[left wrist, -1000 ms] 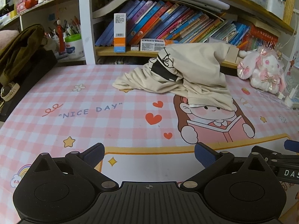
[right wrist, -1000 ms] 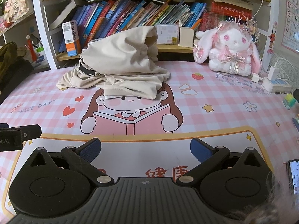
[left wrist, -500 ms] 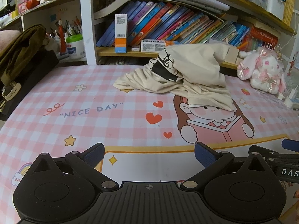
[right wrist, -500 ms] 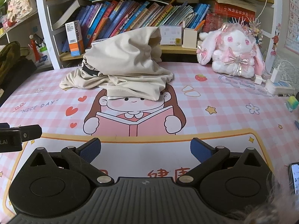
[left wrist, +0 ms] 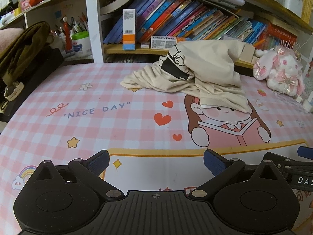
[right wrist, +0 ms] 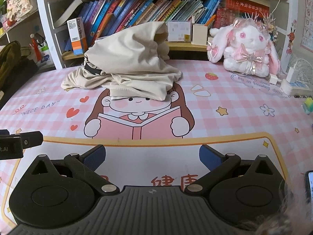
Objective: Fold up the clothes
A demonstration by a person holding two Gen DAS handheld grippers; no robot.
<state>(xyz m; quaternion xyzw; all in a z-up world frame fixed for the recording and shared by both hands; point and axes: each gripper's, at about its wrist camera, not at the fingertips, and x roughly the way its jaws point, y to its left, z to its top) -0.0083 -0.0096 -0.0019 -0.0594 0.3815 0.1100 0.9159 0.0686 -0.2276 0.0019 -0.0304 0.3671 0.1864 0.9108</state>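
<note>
A crumpled beige garment (left wrist: 197,72) (right wrist: 129,62) with a black printed patch lies heaped at the back of the pink checked desk mat (left wrist: 109,125), leaning against the bookshelf. My left gripper (left wrist: 156,161) hovers open low over the near part of the mat, well short of the garment, nothing between its blue pads. My right gripper (right wrist: 152,154) is open too, beside it on the right, also empty and far from the cloth. Each gripper's body shows at the edge of the other's view.
A bookshelf (right wrist: 137,13) full of books stands behind the garment. A white and pink plush rabbit (right wrist: 248,49) sits at the back right, a power strip (right wrist: 293,86) beside it. A dark olive bag (left wrist: 21,52) and pen pots sit left. A phone (right wrist: 309,184) edges in at right.
Both grippers have drifted slightly forward and toward the garment, which looms a little larger and lower in view. Jaws stay open; the garment has not moved.
</note>
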